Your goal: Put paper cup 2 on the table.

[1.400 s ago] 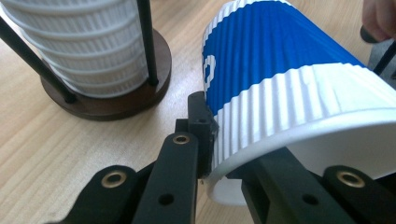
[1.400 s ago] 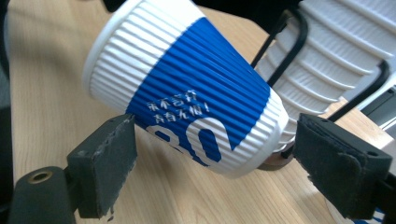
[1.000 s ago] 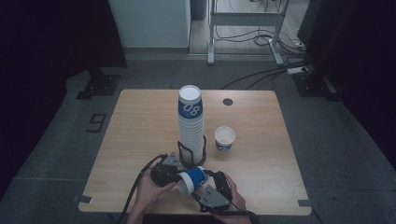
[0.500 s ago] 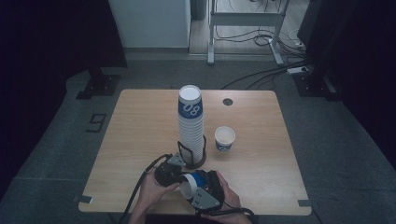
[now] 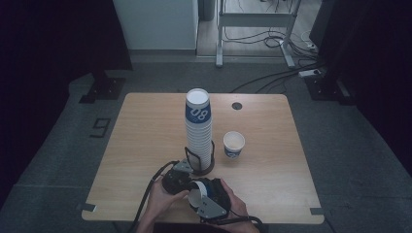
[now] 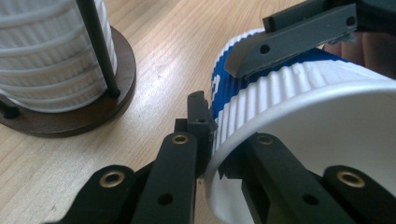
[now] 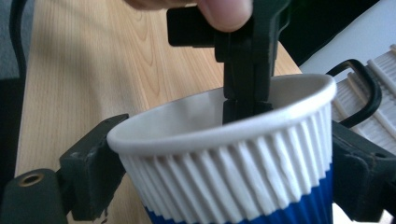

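meanwhile, near the cup stack (image 5: 198, 127), the left gripper (image 6: 210, 140) stayed clamped on the paper cup's (image 7: 224, 154) rim; the right gripper's (image 7: 224, 186) jaws had just been closing around its ribbed body, likely taking it over.

A pale wooden tabletop (image 5: 145, 145) stands on grey carpet (image 5: 63, 160). Behind it: a white cabinet (image 5: 155, 22), a metal frame (image 5: 252, 24), trailing cables (image 5: 272, 77), dark surroundings.

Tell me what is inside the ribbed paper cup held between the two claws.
Inside the white-and-blue ribbed paper cup, one jaw of the left claw reaches over the rim, pinching the wall. The inner wall is white; the bottom is hidden by the rim.
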